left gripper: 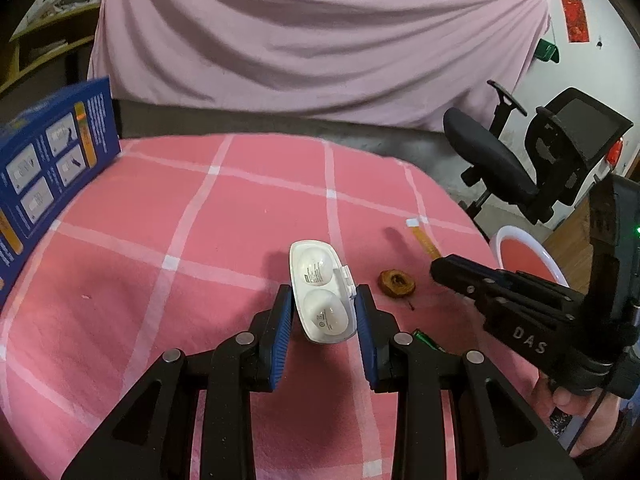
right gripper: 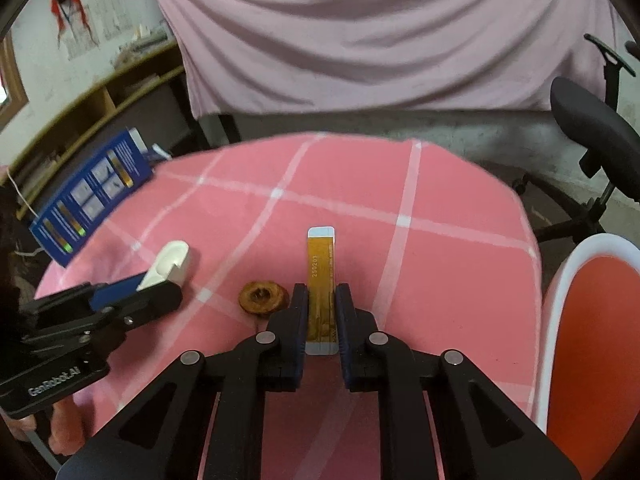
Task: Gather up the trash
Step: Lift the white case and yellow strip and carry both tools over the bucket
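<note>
My left gripper (left gripper: 323, 305) is shut on a white plastic blister tray (left gripper: 322, 292) with two round cups, held just above the pink checked tablecloth (left gripper: 200, 240); it shows in the right wrist view too (right gripper: 170, 266). My right gripper (right gripper: 322, 300) is shut on a long orange sachet (right gripper: 320, 268) with white ends, also seen in the left wrist view (left gripper: 426, 240). A brown dried fruit slice (left gripper: 397, 283) lies on the cloth between the grippers (right gripper: 263, 297). A small green wrapper (left gripper: 426, 340) peeks out behind my left gripper's right finger.
A blue printed box (left gripper: 48, 168) stands at the table's left edge (right gripper: 92, 196). A white-rimmed bin with an orange inside (right gripper: 592, 328) stands off the table's right side (left gripper: 524, 256). A black office chair (left gripper: 520, 160) is beyond it. A pink sheet (left gripper: 320, 40) hangs behind.
</note>
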`<state>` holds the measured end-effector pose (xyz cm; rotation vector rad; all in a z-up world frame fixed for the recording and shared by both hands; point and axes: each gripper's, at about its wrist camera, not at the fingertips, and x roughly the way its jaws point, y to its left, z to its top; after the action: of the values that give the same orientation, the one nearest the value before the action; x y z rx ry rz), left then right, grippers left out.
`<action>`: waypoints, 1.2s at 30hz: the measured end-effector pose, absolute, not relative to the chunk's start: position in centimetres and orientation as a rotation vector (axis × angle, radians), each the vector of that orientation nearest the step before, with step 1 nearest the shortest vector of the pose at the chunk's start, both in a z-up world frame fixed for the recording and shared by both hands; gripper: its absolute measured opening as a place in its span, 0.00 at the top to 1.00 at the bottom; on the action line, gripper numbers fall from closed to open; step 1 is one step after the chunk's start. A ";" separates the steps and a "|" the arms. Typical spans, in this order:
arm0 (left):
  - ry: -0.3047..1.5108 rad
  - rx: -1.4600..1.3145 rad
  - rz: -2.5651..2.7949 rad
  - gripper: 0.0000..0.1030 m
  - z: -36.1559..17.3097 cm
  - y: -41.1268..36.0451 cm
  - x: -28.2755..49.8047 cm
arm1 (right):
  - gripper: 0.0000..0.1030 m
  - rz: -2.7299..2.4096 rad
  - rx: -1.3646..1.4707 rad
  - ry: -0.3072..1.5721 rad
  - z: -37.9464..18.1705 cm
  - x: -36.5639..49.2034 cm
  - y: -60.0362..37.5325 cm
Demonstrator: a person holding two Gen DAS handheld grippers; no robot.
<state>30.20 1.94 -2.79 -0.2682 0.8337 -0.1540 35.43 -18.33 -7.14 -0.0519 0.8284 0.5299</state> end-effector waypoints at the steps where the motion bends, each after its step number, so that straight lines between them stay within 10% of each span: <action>1: 0.818 -0.262 -0.151 0.75 -2.6 1.9 29.9 | 0.89 0.532 -0.048 0.809 -6.9 35.2 -18.4; 22: 0.247 -0.138 -0.170 0.74 3.5 -4.4 21.9 | 0.88 0.448 0.085 0.094 0.3 26.0 -25.9; 36: 0.167 -0.035 -0.346 0.74 5.2 -15.0 23.1 | 0.88 0.271 0.214 -0.002 1.8 24.5 -35.1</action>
<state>23.06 -15.01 5.25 -0.0349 0.1668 -0.3460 24.52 -35.09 1.85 0.2142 -0.0015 0.2713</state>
